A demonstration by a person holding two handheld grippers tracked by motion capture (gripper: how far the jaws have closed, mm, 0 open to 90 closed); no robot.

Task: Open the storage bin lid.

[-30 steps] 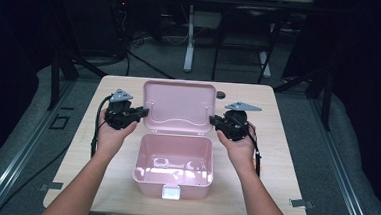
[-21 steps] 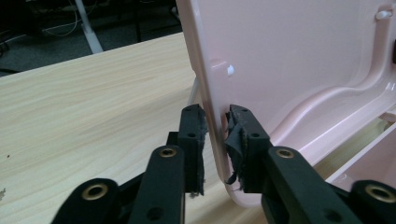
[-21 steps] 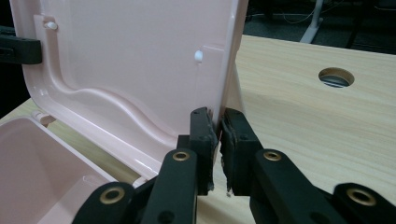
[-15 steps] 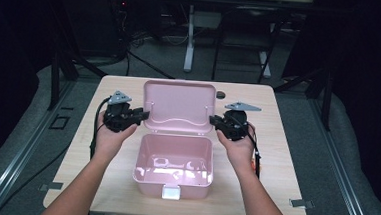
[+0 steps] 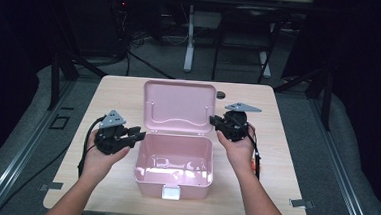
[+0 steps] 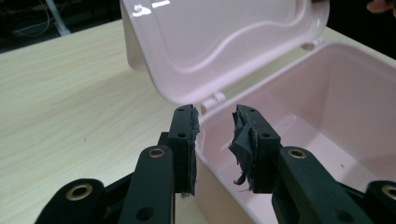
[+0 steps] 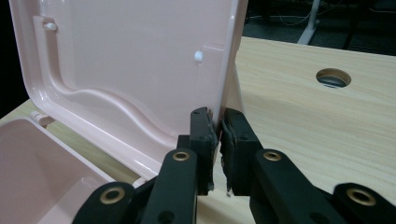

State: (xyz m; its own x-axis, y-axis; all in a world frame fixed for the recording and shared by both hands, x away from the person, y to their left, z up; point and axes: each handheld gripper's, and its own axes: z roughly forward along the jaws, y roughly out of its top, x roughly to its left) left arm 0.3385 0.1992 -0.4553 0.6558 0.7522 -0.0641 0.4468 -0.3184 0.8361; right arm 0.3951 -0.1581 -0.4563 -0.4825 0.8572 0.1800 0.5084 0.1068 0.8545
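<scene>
A pink plastic box (image 5: 193, 188) sits open in the middle of the table, its inside bare, and its lid (image 5: 179, 107) stands upright at the back. My right gripper (image 5: 213, 121) is shut on the lid's right edge; in the right gripper view its pads (image 7: 205, 135) pinch the lid (image 7: 130, 56). My left gripper (image 5: 138, 132) is open beside the base's left rear corner. Its jaws have just been opening. In the left gripper view the left gripper (image 6: 217, 123) frames the base's rim (image 6: 327, 93) by the hinge, pads apart from it, under the lid (image 6: 219, 42).
The box rests on a light wooden table (image 5: 114, 93) with a round cable hole (image 5: 221, 95) behind the right gripper. A white latch (image 5: 171, 192) is on the box's front wall. Dark floor, cables and stand legs lie beyond the table's far edge.
My left gripper has let go of the lid's left edge, opened, and moved toward the person and a little down, to the base's left rear corner. The right gripper and lid have stayed put.
</scene>
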